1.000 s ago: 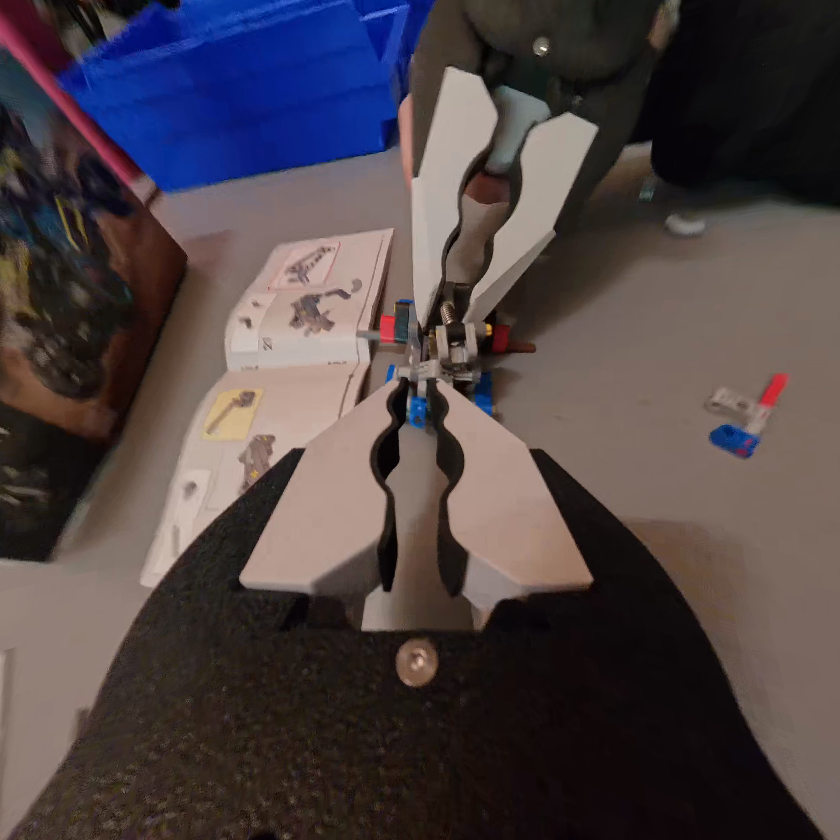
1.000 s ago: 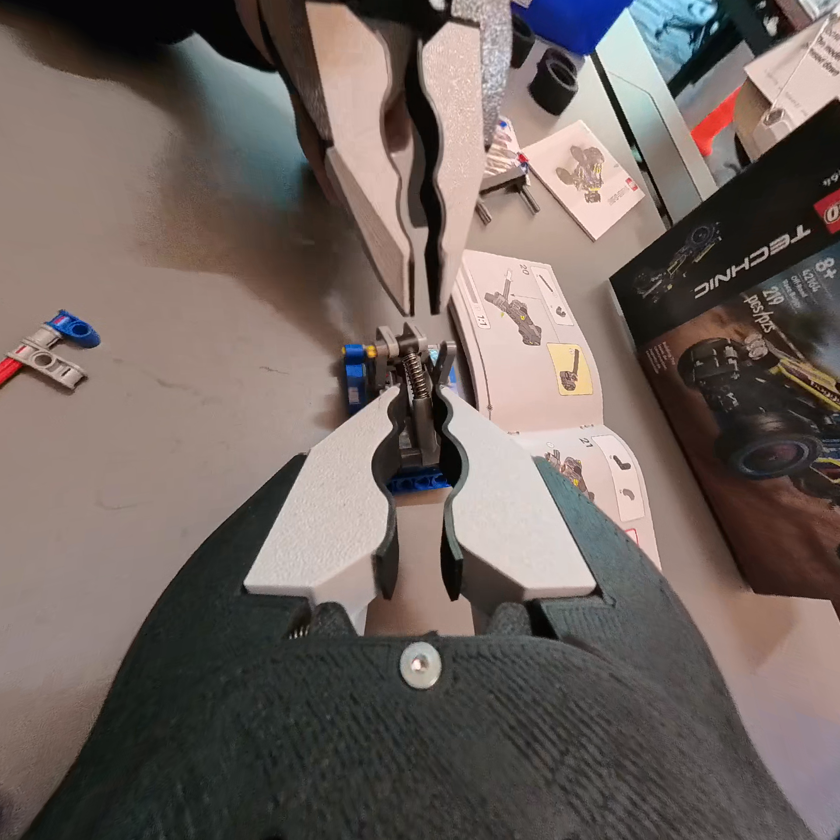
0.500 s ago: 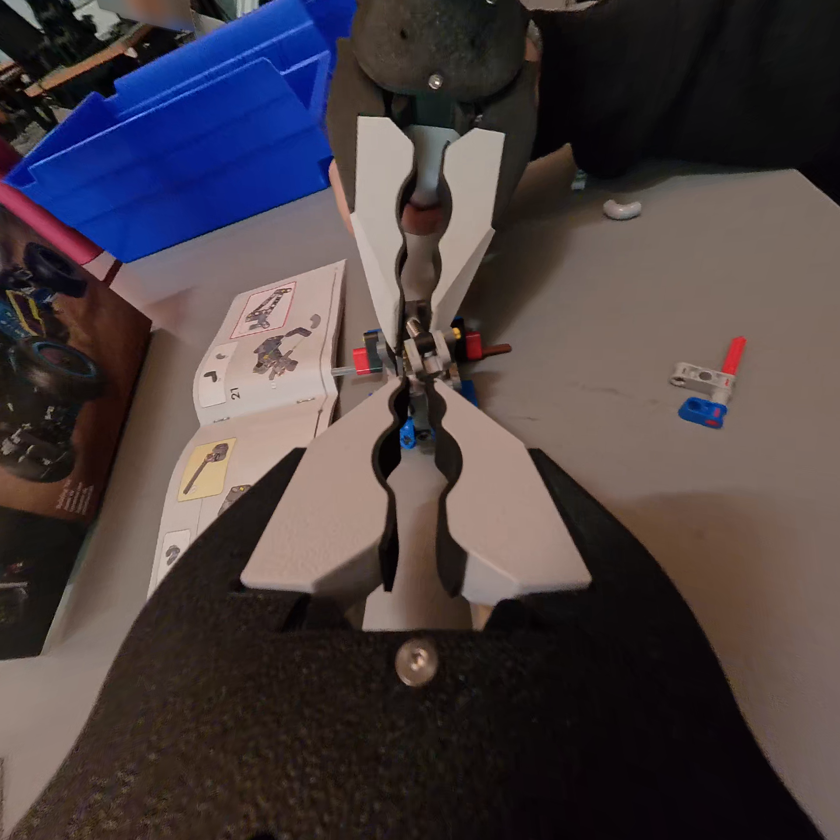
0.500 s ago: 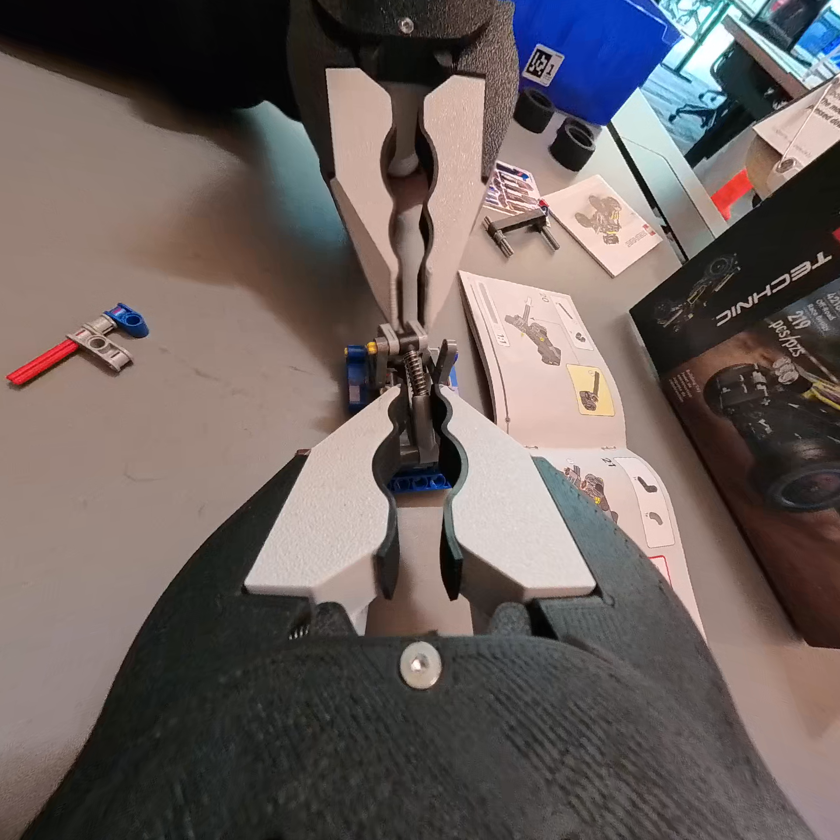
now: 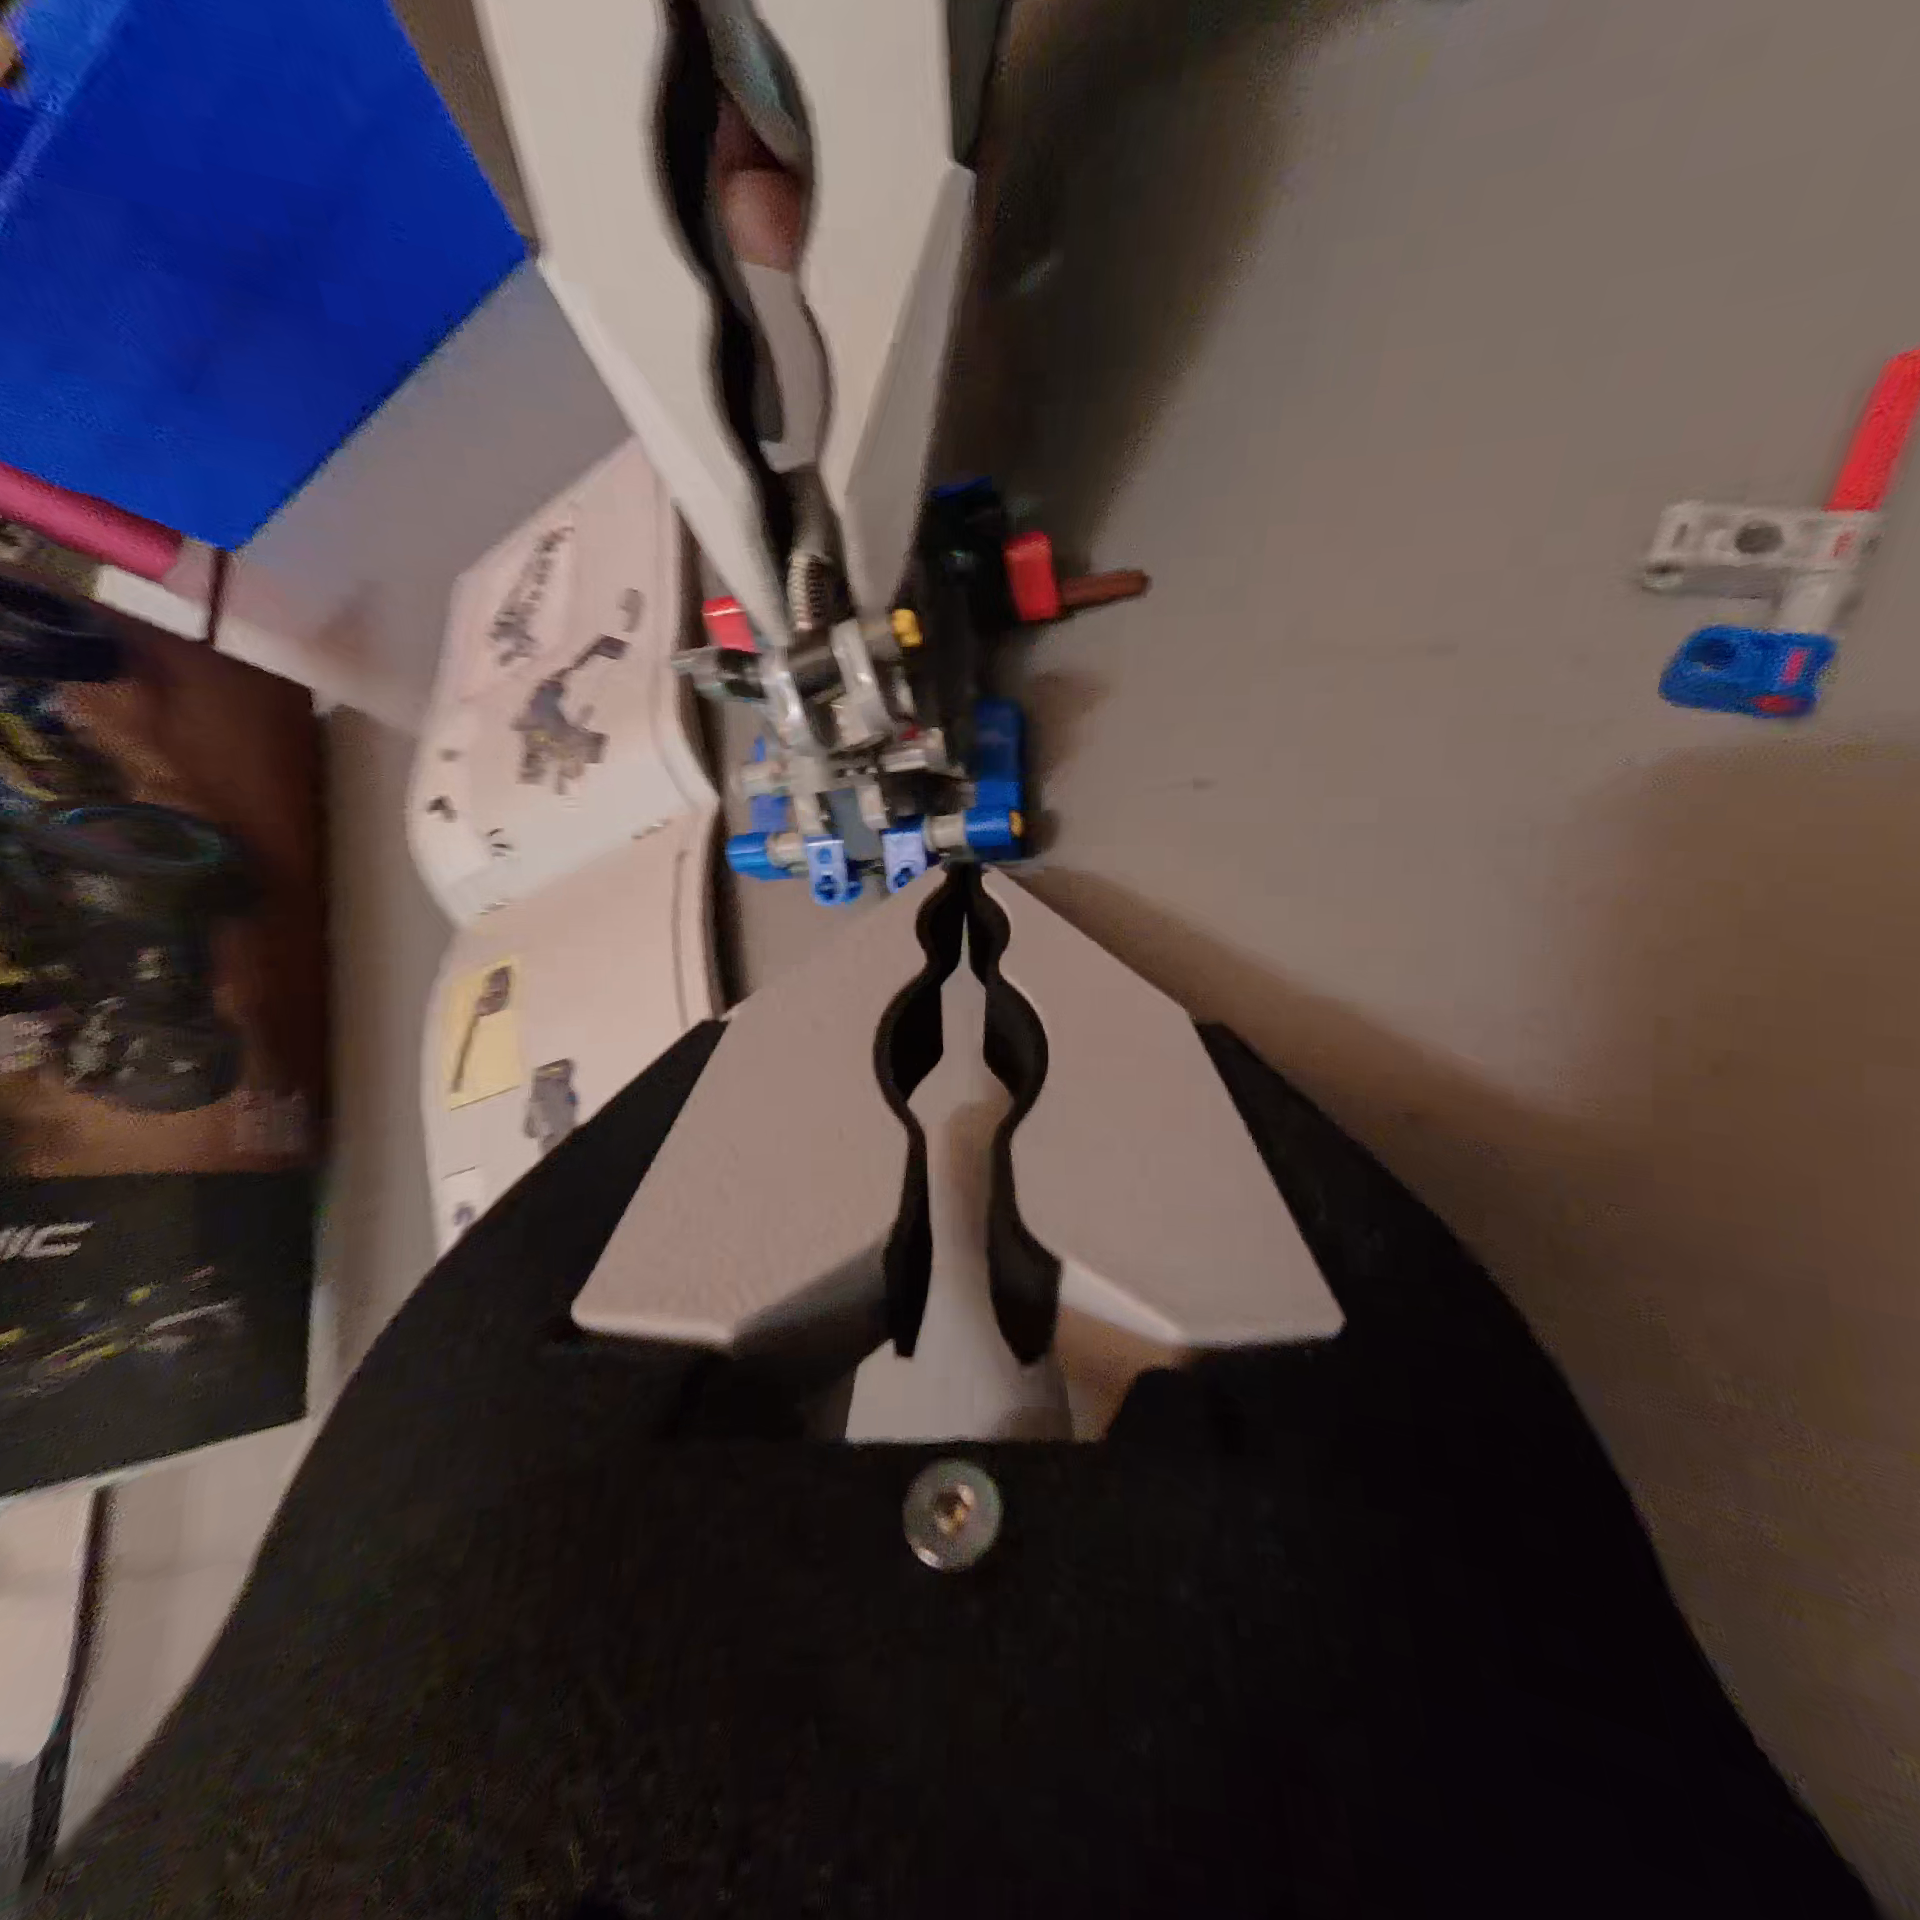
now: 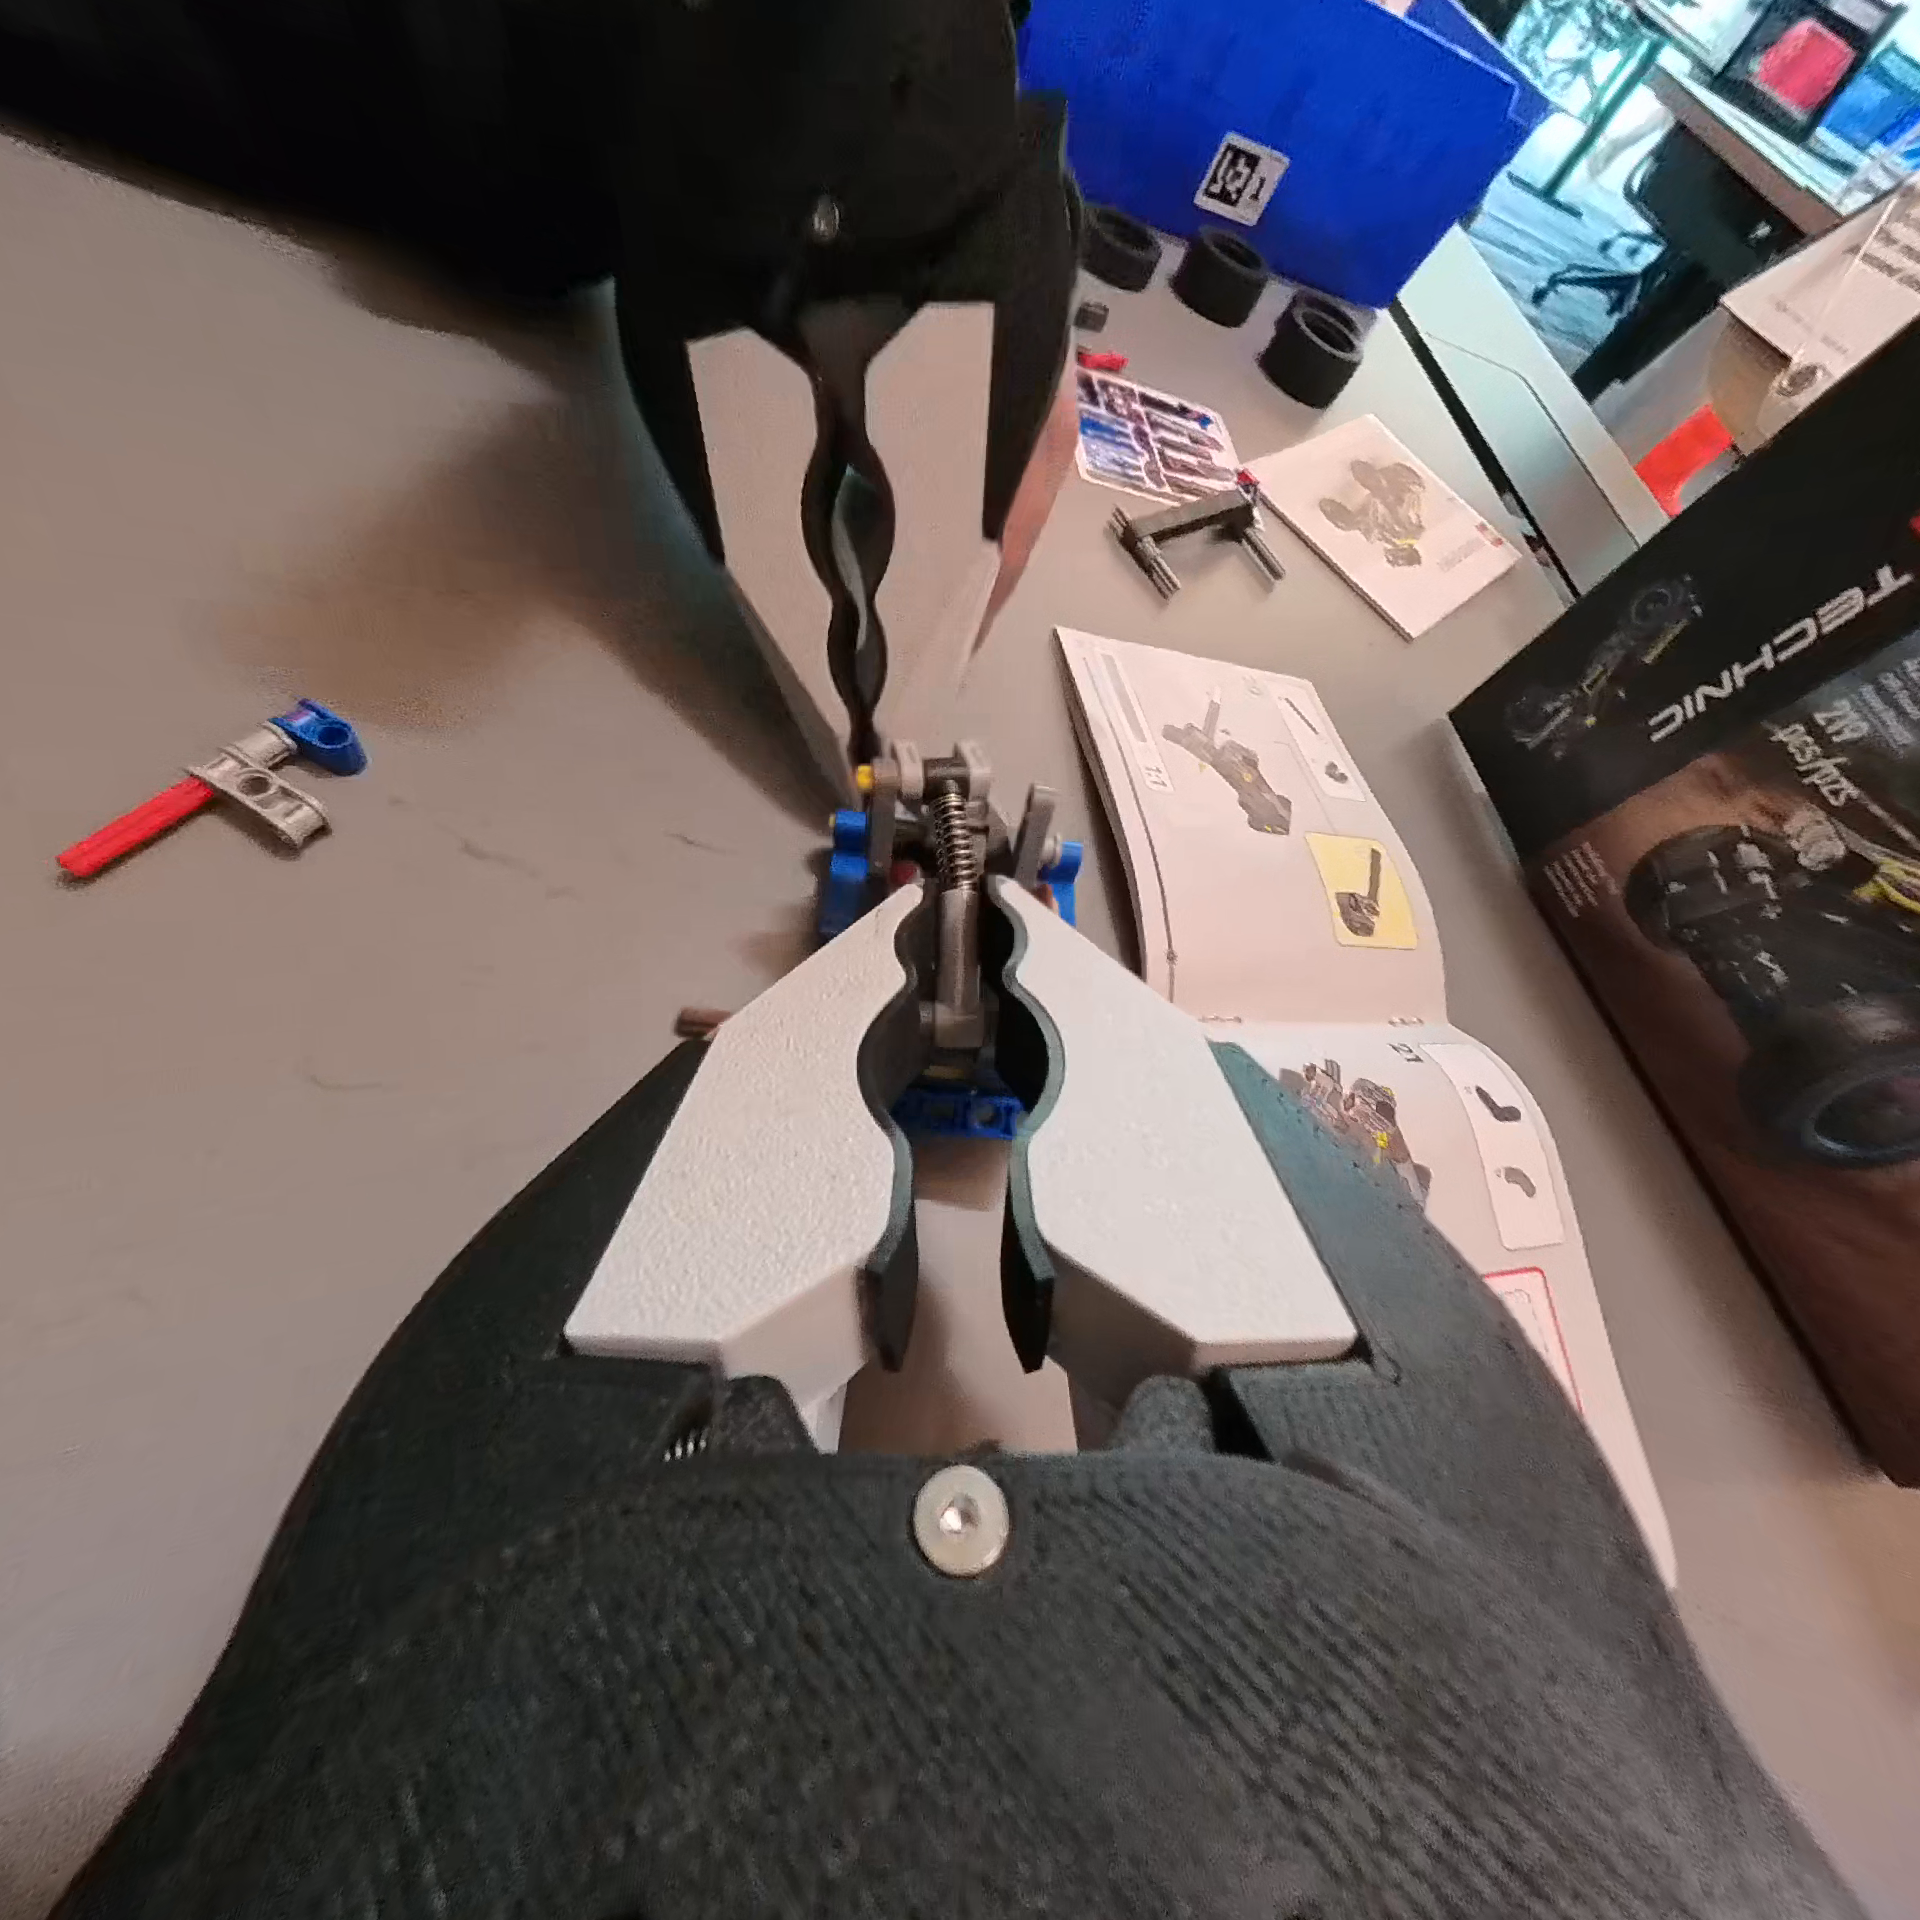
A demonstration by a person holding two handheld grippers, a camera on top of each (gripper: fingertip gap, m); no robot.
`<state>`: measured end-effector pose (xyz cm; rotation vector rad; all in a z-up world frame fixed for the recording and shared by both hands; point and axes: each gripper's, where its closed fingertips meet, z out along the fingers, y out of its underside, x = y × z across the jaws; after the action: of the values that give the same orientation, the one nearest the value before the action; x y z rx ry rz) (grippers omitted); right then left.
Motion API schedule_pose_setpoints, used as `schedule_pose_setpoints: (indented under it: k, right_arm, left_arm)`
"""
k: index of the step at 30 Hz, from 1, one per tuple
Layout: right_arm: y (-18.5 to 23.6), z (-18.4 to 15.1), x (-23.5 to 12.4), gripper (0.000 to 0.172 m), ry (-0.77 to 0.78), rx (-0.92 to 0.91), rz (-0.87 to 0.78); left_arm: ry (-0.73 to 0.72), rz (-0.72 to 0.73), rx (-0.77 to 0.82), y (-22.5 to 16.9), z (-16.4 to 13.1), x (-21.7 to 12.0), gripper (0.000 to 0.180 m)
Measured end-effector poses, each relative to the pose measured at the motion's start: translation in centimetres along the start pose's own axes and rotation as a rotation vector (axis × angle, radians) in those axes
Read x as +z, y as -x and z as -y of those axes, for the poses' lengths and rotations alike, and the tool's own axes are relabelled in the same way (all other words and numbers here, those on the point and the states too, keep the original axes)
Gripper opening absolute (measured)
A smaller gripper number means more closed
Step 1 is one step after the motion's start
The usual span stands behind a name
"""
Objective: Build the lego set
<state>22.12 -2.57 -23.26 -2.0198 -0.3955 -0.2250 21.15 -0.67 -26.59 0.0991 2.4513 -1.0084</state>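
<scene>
Assembly (image 6: 956,862) partly built on table (image 6: 416,1039); spring strut (image 6: 956,935) pinched by right gripper (image 6: 958,914); left gripper (image 5: 964,883) fingers clenched, empty, at its six o'clock.

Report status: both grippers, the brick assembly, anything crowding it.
Left gripper shut, tips at brick assembly's blue edge. Right gripper clamped on its grey shock absorber. Open booklet close alongside.

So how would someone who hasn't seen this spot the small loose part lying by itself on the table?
In the right wrist view, start at the open instruction booklet and cross the grey table past the blue-and-grey brick assembly to the far left. There lies the small loose part: a grey connector with a blue end piece, the only one with a long red axle.
</scene>
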Motion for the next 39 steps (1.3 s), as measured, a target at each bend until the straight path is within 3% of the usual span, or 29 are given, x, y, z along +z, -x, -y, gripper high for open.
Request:
schedule_pose_setpoints:
  k: [3,7,13,20,27,39]
  right_arm:
    - [0.0,0.0,-0.1,0.004,-0.011,-0.004,-0.011]
    - [-0.4,-0.2,-0.7,0.012,0.033,-0.007,-0.052]
    - [0.5,0.1,-3.7,0.017,0.229,0.177,-0.24]
    - [1.7,-0.3,-1.0,0.018,0.222,0.394,-0.331]
    - [0.7,0.1,-0.1,0.005,0.185,0.391,-0.349]
    - [1.3,0.1,-0.4,0.001,0.08,0.408,-0.215]
  left_arm:
    - [-0.155,0.087,-0.11,2.2,2.5,-1.8,0.0]
    - [-0.157,0.111,-0.206,2.9,1.6,-2.2,0.0]
    - [-0.145,0.034,-0.292,2.8,0.9,-1.9,0.007]
    - [-0.169,-0.105,-0.255,3.1,2.3,-0.9,0.013]
    - [-0.156,-0.163,-0.241,2.4,2.2,-0.1,0.014]
    - [-0.17,-0.136,-0.268,2.3,2.5,0.4,0.012]
